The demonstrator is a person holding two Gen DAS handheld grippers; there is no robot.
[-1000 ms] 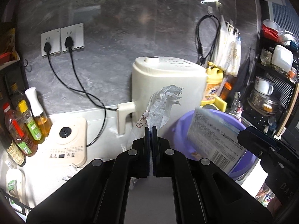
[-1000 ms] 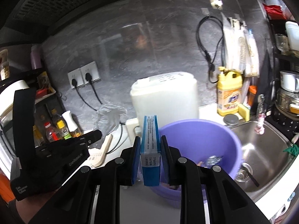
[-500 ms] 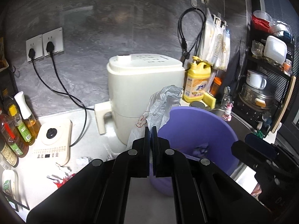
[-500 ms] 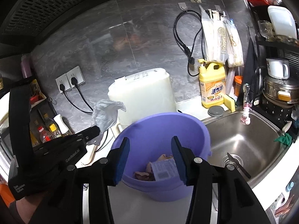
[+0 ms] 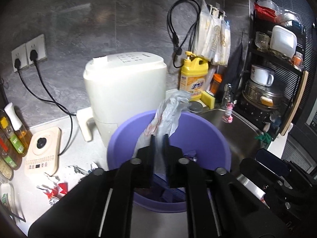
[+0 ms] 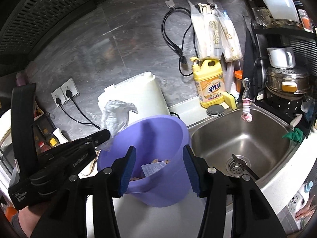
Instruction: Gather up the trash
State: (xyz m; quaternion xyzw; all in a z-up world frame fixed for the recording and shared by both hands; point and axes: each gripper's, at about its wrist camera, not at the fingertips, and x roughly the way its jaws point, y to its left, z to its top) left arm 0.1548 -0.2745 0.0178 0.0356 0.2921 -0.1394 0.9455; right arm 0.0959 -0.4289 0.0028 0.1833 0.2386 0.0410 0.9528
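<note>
The right gripper (image 6: pixel 159 170), jaws just opened wide and empty, hangs over the purple bucket (image 6: pixel 170 130) by the counter's front edge, beside the sink (image 6: pixel 237 138). The left gripper (image 5: pixel 159 138), jaws just parted slightly, has the crumpled plastic bag (image 5: pixel 172 107) between them above the bucket. Wrappers (image 5: pixel 53 188) lie left of it; a white appliance (image 5: pixel 126 85) stands behind.

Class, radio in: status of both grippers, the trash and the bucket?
Left gripper jaws just opening, plastic bag between them above purple bucket. Right gripper open, empty. Wrappers on counter.
</note>
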